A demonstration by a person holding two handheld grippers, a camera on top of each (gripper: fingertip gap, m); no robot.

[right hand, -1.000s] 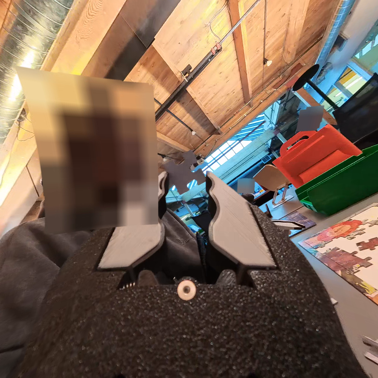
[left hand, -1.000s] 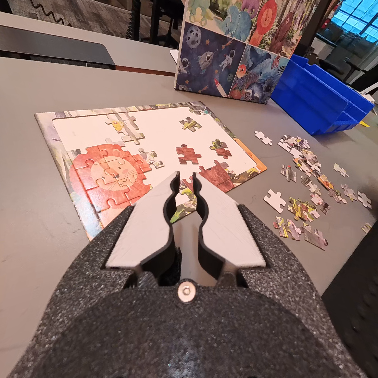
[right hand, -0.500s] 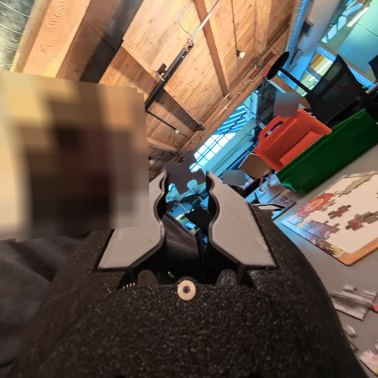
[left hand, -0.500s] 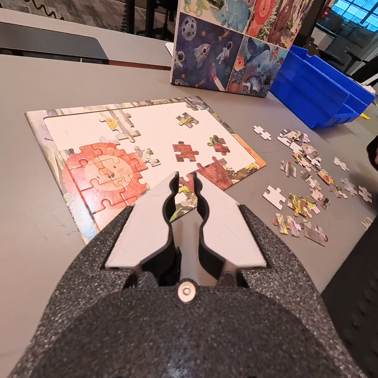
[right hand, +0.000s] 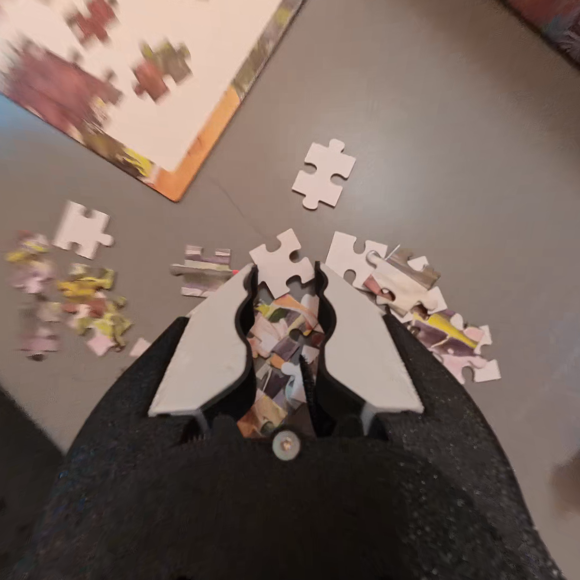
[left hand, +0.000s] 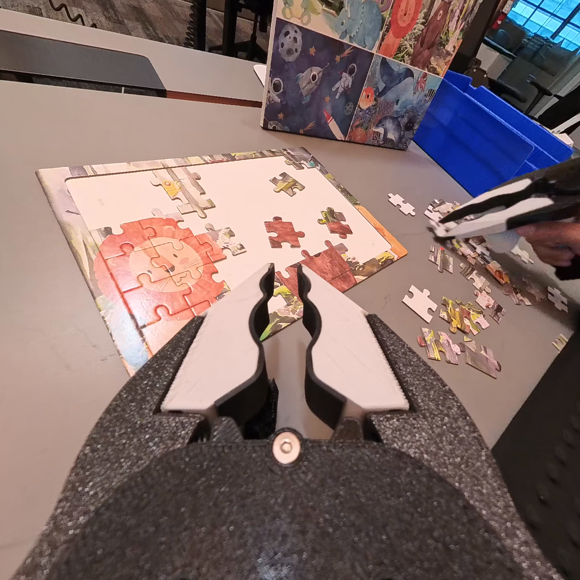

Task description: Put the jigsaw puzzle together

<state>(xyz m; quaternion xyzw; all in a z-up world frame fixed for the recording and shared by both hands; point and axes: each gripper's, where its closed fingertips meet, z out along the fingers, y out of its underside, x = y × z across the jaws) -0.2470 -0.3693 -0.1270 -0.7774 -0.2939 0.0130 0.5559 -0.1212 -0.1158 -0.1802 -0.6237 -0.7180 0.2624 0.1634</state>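
Jigsaw puzzle tray (left hand: 56, 188) lies flat on the grey tabletop (left hand: 78, 125), partly filled: a lion-face cluster (left hand: 160, 266) sits at its near left, several single pieces lie apart on the white field. Loose pieces (right hand: 282, 339) are heaped on the tabletop to the right of the tray. Right gripper (right hand: 285, 270) hangs directly over this heap, fingers spread, holding nothing; a face-down white piece (right hand: 282, 263) lies just beyond and between the fingertips, long axis running far-left to near-right (contact cannot be told, view blurred). Left gripper (left hand: 285, 270) hovers near the tray's near edge, fingers slightly parted, empty. Right gripper is nearer the heap. Illustrated box (left hand: 345, 72) stands beyond the tray; no writing is legible.
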